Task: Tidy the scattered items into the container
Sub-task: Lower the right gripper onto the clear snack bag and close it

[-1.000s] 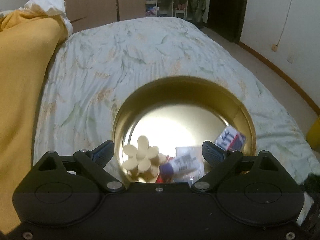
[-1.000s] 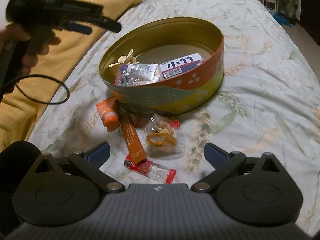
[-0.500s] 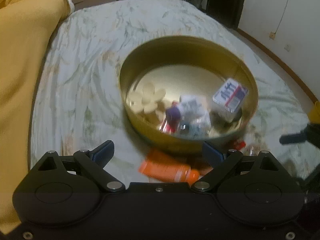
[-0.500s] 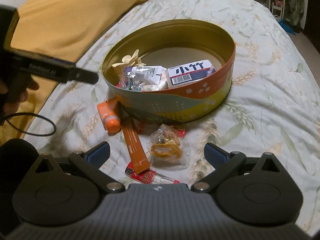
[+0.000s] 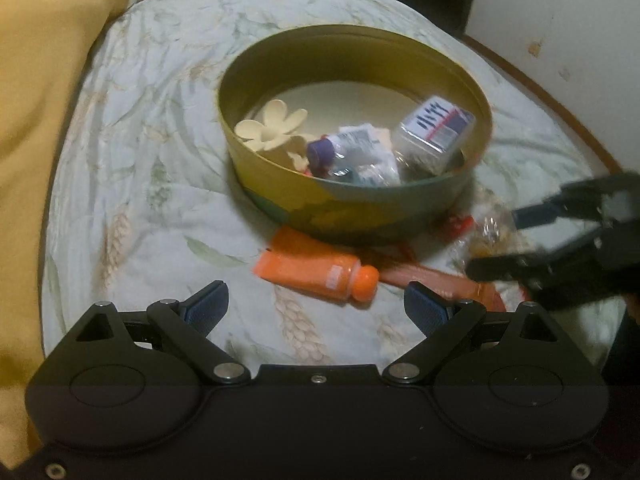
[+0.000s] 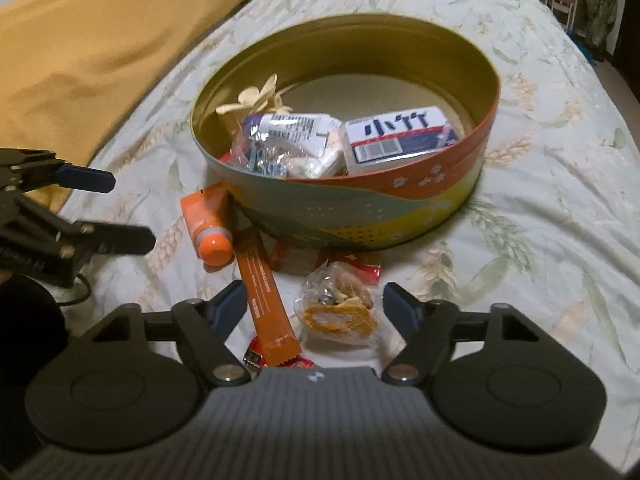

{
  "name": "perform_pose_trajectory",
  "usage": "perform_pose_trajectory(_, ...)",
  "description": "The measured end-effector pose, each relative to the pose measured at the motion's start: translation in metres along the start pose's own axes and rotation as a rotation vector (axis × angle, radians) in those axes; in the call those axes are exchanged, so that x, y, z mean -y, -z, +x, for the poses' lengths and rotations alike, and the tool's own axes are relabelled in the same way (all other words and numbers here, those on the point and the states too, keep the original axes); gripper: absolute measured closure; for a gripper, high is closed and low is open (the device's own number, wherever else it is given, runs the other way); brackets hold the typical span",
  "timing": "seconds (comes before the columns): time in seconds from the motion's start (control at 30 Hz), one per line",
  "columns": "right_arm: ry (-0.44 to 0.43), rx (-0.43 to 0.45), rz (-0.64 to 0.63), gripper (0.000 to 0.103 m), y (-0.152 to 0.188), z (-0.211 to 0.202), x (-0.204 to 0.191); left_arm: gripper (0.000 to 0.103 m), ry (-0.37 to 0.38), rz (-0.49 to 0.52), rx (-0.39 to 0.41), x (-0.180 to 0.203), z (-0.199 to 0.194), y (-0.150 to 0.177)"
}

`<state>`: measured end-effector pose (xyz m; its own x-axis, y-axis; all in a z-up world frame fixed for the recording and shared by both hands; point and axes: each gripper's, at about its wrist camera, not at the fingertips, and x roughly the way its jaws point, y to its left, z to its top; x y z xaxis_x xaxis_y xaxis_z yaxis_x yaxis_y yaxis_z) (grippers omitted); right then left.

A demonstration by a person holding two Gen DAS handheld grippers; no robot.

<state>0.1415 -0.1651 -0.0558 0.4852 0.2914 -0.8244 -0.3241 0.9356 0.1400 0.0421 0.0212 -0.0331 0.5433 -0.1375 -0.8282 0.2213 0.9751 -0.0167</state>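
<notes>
Round tin sits mid-bed on the floral bedspread, toward the side with the yellow blanket. Inside: cream flower clip, white boxed pack with blue print, and crinkly packets whose contents are hard to make out.

Outside, against the tin's near wall: orange tube, orange stick sachet, clear bag of snacks. Red wrappers are partly tucked under the tin. A red-capped item is mostly cut off by the right gripper's body. In the left wrist view the right-side clutter is blurred.

Left gripper: jaws wide apart, holding nothing, hovering over the bedspread just short of the orange tube. Right gripper: jaws wide apart, empty, straddling the sachet end and snack bag without touching that can be confirmed.

Versus half a second ago: the left gripper has dropped lower and pulled back from the tin, the tube now nearer its jaws; the right gripper has moved in closer over the snack bag, so less of the red-capped item shows.
</notes>
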Motion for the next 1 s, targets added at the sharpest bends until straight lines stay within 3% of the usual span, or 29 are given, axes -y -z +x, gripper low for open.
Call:
perform_pose_trajectory(0.17, 0.013, -0.051, 0.008, 0.055, 0.0, 0.011, 0.001, 0.009, 0.013, 0.041, -0.008, 0.005, 0.006, 0.001)
perform_pose_trajectory(0.27, -0.002, -0.053, 0.024, 0.065, 0.002, 0.01, 0.005, 0.009, 0.019, 0.038, -0.005, 0.004, 0.005, -0.001)
perform_pose_trajectory(0.43, -0.038, -0.04, 0.051, 0.07, 0.004, -0.003, 0.011, 0.009, 0.033, 0.036, 0.001, 0.005, 0.003, 0.001)
perform_pose_trajectory(0.8, -0.044, -0.001, 0.055, 0.071, 0.007, -0.042, 0.022, 0.009, 0.105, 0.152, 0.025, 0.009, 0.01, 0.002)
perform_pose_trajectory(1.0, -0.054, -0.005, 0.071, 0.071, 0.013, -0.057, 0.031, 0.009, 0.128, 0.201, -0.02, -0.005, 0.029, -0.004)
